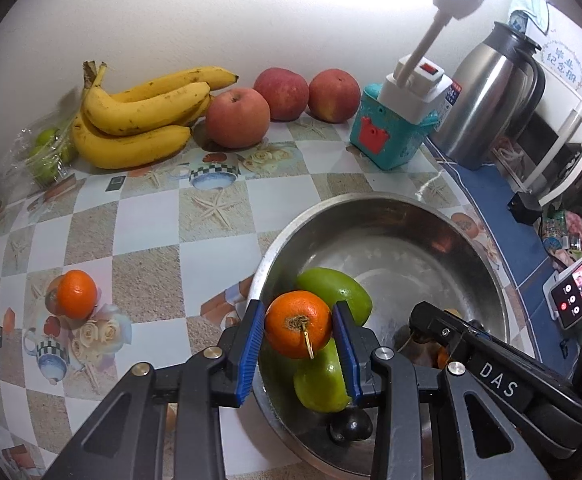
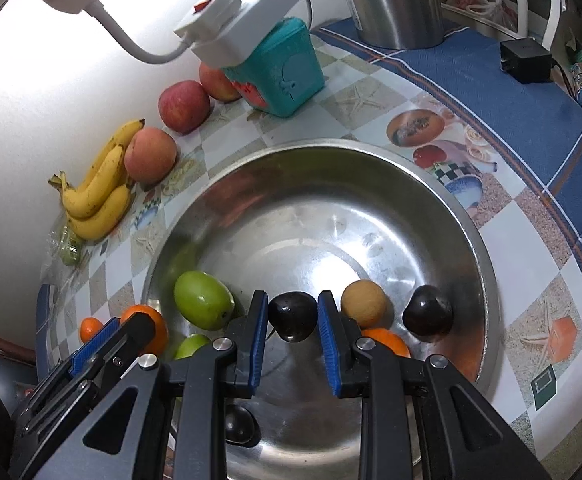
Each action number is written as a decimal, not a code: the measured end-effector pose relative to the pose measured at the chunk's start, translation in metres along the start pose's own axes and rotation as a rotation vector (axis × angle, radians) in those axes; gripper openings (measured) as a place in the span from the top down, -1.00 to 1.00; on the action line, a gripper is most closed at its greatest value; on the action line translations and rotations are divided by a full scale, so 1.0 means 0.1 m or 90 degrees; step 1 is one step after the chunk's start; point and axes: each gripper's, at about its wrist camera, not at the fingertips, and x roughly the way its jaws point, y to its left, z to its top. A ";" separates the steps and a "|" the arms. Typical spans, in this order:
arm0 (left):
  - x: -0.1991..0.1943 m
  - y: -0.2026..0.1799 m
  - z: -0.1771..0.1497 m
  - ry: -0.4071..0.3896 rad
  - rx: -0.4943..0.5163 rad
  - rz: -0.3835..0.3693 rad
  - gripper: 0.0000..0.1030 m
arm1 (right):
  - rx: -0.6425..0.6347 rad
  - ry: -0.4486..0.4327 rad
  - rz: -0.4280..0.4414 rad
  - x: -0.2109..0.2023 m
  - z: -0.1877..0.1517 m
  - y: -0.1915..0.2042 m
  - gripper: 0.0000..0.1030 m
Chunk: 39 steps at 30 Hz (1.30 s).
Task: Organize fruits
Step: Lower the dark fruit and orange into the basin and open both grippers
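Clamped between the blue pads of the left gripper (image 1: 298,326) is a mandarin (image 1: 298,324), stem end facing the camera, held above the near-left rim of the steel bowl (image 1: 375,200). Beneath it, inside the bowl, lie two green fruits (image 1: 333,290), one partly hidden behind the mandarin.

Right gripper (image 2: 293,316) is closed on a dark plum (image 2: 293,317), held over the near part of the bowl's interior. Just right of it in the bowl sit a tan round fruit (image 2: 362,302), an orange fruit (image 2: 387,342) partly behind the finger, and a second dark plum (image 2: 428,315). A third dark fruit (image 2: 239,424) shows below the gripper; whether it touches the bowl floor cannot be told.

On the patterned tablecloth (image 1: 151,220), a second mandarin (image 1: 76,294) lies well left of the bowl. Along the far wall: bagged green fruit (image 1: 45,152), a banana bunch (image 1: 139,120) and three apples (image 1: 237,118) in a row. Right of these stand a teal box (image 1: 387,136) with a white switch unit on top, and a steel flask (image 1: 491,96).
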 end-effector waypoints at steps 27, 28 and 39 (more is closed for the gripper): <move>0.03 0.02 -0.01 0.013 -0.002 0.011 0.23 | -0.027 0.020 -0.033 -0.05 0.05 0.13 0.41; 0.02 0.02 -0.01 0.011 -0.002 0.012 0.23 | -0.027 0.018 -0.033 -0.07 0.05 0.13 0.38; -0.19 0.13 0.06 -0.012 -0.025 0.021 0.10 | -0.039 0.000 -0.038 -0.25 0.11 0.17 0.36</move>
